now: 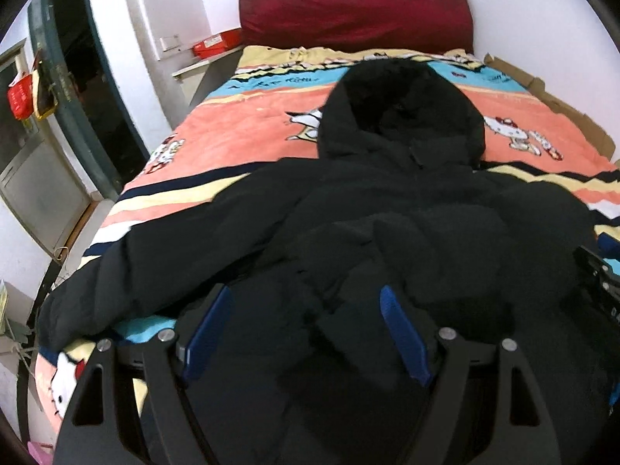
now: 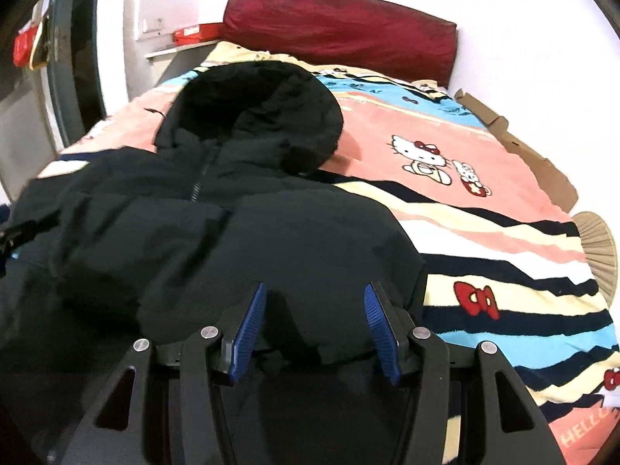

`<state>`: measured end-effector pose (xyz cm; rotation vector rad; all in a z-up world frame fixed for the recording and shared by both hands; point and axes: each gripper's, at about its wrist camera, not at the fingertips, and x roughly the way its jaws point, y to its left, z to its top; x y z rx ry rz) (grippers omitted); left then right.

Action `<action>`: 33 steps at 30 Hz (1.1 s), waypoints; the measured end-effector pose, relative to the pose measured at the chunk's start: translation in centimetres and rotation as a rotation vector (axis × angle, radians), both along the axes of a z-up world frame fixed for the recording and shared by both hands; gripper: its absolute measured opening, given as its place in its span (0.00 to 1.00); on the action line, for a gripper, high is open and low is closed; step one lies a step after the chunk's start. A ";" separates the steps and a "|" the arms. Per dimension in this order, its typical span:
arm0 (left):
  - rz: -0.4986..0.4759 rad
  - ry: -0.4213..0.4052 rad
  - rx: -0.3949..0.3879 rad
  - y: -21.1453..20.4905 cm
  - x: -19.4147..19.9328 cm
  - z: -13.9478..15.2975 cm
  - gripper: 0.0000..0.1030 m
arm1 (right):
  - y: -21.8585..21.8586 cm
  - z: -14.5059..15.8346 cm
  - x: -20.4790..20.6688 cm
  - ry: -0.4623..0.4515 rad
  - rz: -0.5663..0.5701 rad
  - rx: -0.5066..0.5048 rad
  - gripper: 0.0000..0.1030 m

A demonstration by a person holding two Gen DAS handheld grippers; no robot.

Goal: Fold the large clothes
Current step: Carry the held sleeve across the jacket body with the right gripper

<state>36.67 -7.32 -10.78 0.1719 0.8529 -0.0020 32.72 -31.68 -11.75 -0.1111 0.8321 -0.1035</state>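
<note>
A large black hooded puffer jacket (image 1: 387, 209) lies face up on the bed, hood toward the headboard. Its left sleeve (image 1: 128, 267) stretches out to the bed's left edge. Its right sleeve is folded over the chest (image 2: 271, 240). My left gripper (image 1: 306, 302) is open, its blue pads spread wide just above the jacket's lower body. My right gripper (image 2: 314, 294) is open over the folded right side of the jacket (image 2: 217, 224); fabric lies between the pads but is not pinched. The right gripper also shows in the left wrist view (image 1: 598, 283).
The bed has a Hello Kitty striped blanket (image 2: 484, 232) and a dark red headboard cushion (image 1: 356, 15). Cardboard (image 2: 542, 162) lines the right side by the wall. A shelf with a red box (image 1: 217, 44) and a dark doorway (image 1: 89, 89) are at the left.
</note>
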 end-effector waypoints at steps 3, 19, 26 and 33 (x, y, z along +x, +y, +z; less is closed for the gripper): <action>0.002 0.014 0.016 -0.6 1.5 -1.5 0.76 | 0.2 -1.1 0.6 0.002 -0.005 -0.019 0.52; 0.097 0.115 -0.051 2.4 3.6 -5.6 0.77 | 1.2 -3.8 1.0 0.044 -0.014 -0.059 0.55; 0.113 0.101 -0.052 3.9 2.4 -4.4 0.77 | 1.4 -3.3 0.2 0.033 -0.014 -0.075 0.55; 0.103 0.081 -0.058 4.5 1.0 -3.5 0.77 | 1.7 -2.4 -1.3 0.035 -0.043 -0.120 0.55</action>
